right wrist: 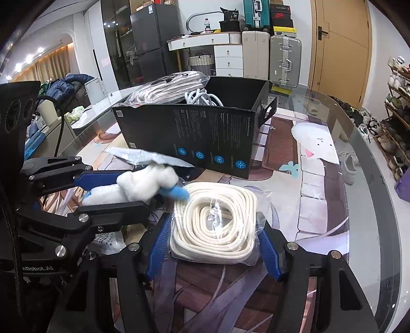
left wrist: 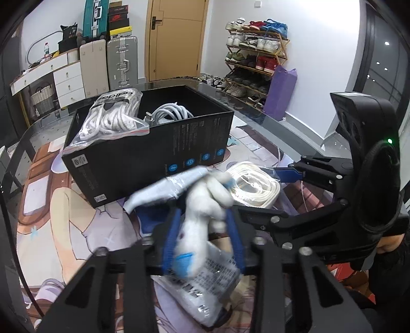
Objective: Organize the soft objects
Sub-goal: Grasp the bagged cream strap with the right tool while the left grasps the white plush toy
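We are holding a bagged plush toy (left wrist: 205, 217) in the left gripper (left wrist: 203, 230), jaws closed on its soft middle, near the box (left wrist: 143, 153). The right gripper (right wrist: 215, 246) is straddling the bagged rope coil (right wrist: 215, 220), jaws wide open. Both look light and squashy; the plastic may be slippery, so we are favouring mid-body grips.

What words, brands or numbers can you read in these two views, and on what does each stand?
"nRobot.AI", cut off at its left: left gripper body.
"36": black bag on the far cabinet.
adidas wordmark, upside down: bagged rope in the black box.
Box side print and plush bag label: too small.
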{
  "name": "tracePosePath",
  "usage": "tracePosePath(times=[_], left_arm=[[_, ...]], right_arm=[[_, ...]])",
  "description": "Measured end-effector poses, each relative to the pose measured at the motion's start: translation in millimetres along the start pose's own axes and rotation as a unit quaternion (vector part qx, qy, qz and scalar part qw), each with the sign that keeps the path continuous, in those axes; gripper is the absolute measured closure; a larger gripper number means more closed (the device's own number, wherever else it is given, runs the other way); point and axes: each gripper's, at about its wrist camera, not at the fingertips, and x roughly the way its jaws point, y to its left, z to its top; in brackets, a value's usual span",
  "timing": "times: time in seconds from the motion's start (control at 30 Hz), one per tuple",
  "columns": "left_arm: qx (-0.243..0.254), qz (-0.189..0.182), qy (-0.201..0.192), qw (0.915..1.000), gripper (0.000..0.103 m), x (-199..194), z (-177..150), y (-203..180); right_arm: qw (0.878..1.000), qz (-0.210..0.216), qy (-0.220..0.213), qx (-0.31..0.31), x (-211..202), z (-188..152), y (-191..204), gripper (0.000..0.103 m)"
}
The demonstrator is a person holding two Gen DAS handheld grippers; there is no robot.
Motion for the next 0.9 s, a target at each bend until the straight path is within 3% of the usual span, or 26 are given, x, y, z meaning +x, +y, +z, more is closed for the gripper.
tracePosePath(times=[0.37, 0.73, 0.9], left_arm=[[-0.01, -0.016, -0.024, 0.9995, 0.078, -23, -2, 2], [-0.028, -0.041, -0.063, 0.9968, 0.078, -56, 5, 2], [-0.027, -0.035, -0.075, 0.9962, 0.078, -66, 10, 3]], right_arm=[[1.0, 0.004, -0.008, 0.01, -8, 2, -6, 0.044], [0.999, -0.002, -0.05, 0.02, -44, 11, -16, 0.044], [0.997, -0.007, -0.068, 0.021, -60, 15, -15, 0.044]])
